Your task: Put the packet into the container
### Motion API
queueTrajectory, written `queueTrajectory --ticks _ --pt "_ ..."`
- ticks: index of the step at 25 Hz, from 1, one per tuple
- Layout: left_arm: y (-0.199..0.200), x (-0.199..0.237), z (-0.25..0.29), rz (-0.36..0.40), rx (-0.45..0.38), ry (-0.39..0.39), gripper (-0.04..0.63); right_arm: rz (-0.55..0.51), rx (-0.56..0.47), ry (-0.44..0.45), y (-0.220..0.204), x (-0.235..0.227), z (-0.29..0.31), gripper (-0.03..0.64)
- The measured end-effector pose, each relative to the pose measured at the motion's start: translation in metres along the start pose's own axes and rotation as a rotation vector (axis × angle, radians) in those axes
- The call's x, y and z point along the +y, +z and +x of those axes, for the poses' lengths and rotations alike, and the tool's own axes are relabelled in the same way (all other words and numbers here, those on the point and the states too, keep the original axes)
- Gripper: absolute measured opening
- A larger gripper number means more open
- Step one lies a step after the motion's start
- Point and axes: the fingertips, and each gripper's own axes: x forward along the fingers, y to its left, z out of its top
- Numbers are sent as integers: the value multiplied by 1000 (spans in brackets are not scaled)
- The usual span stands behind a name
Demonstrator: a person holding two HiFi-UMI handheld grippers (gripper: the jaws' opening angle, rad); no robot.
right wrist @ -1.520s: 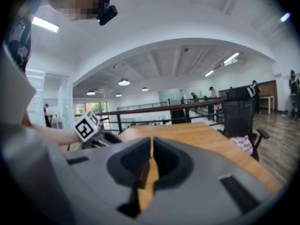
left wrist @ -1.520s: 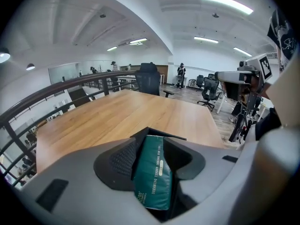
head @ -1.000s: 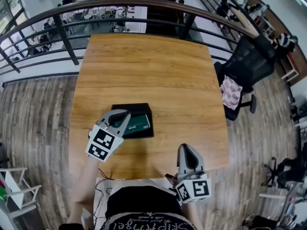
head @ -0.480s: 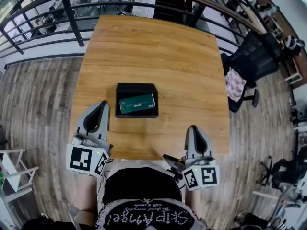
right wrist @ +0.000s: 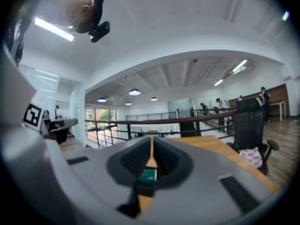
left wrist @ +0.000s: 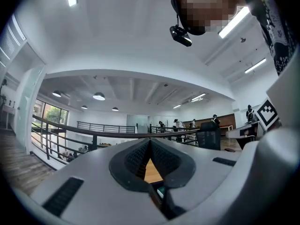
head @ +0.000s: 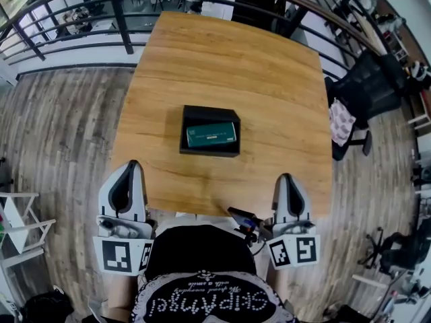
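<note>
- Person's dark printed shirt (head: 202, 295) sits behind both grippers at the bottom of the head view and is cut off by the frame. The hands holding the grippers are hidden under the bodies and marker cubes.
- Small dark object (head: 242, 219) just left of the right gripper's body, by the table's near edge. Can't make out what it is.
- Left gripper (head: 128, 164) has its jaws together and tips touching, with nothing clamped. In its own view (left wrist: 150, 140) the gripper body blocks most of the tabletop.
- Right gripper (head: 287, 177) has its jaws drawn together with only a hairline slit between them, nothing clamped. Same in its own view (right wrist: 151, 138).
- Both tips sit at the near edge of the wooden table (head: 229, 59), left near the left corner and right near the right corner.
- Black container (head: 202, 112) lies ahead of both grippers, between their lines and well apart from either tip.
- Green packet (head: 211, 134) lies flat inside the container and fills most of the floor. It shows blurred through the right gripper's slit (right wrist: 149, 175). In the left gripper view only a green sliver shows.
- Dark railing (head: 121, 12) runs beyond the table's far edge.
- Black office chair (head: 367, 89) stands far ahead-right of the right gripper, with a pink cloth (head: 342, 122) hanging on it.
</note>
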Motion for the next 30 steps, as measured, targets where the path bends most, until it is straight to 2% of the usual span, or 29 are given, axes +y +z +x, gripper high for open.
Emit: queueTrajectory --ticks 8,18,24,30 --pt "-17 14 -25 -8 15 35 26 7 37 13 -16 17 -9 40" --pt "-43 21 -39 -91 76 76 26 14 78 19 -28 25 -12 40" --pt "-40 27 -36 -83 69 91 26 6 95 30 -32 27 -8 40" --pt "-39 19 -27 -69 68 61 26 -11 86 35 -28 25 -2 40"
